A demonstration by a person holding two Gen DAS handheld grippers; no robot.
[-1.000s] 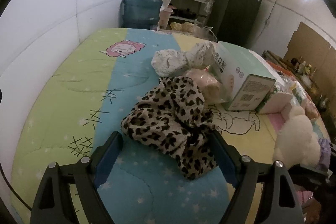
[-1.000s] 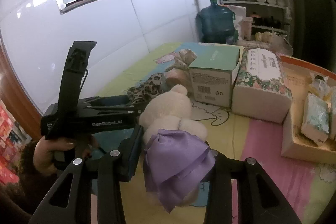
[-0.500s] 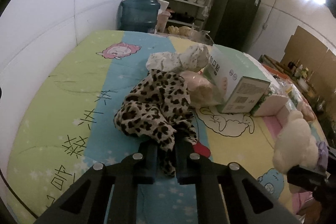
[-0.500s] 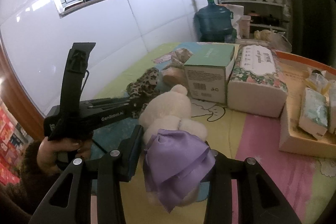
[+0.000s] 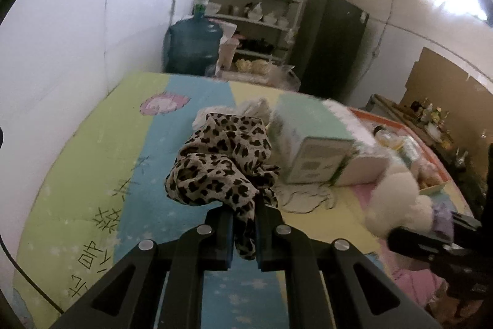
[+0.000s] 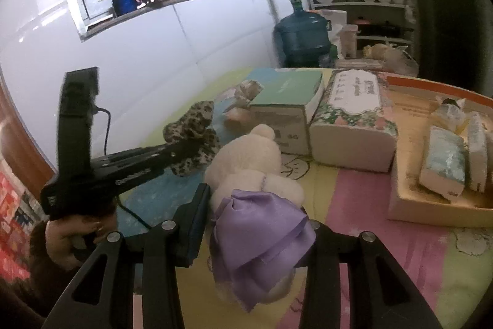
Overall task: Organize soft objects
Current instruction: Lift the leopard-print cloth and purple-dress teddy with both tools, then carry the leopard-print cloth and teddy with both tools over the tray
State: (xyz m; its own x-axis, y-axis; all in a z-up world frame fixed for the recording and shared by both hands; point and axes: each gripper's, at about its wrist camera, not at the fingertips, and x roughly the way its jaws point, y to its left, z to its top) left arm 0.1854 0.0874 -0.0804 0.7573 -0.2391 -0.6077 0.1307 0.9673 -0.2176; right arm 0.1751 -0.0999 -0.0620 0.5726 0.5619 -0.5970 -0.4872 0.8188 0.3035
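Leopard-print cloth: left wrist view, item one, pinched by a lower fold in my left gripper, fingers drawn narrow on the fabric, the bulk bunched ahead of the tips and, by my reading, lifted off the quilt. Behind it lie a pale speckled cloth and a mint-topped carton; its end label is too blurred to read. Dark hand-lettered characters are printed on the quilt's green and blue panels; I cannot make them out. Right wrist view, item two: white plush bear with a purple satin skirt, lying on the quilt between the fingers of my right gripper. The jaws stand fairly wide and I cannot tell whether they press the toy. Beside the carton stands a floral tissue box, label script illegible; further right, a cardboard tray of wrapped packs. My left tool's body carries white lettering, unreadable here. Step in hand, as I judge it: both soft pieces gathered, none yet placed. Next move calls for carrying the cloth clear of the boxes without letting the trailing fold slip, and confirming grip on the bear.
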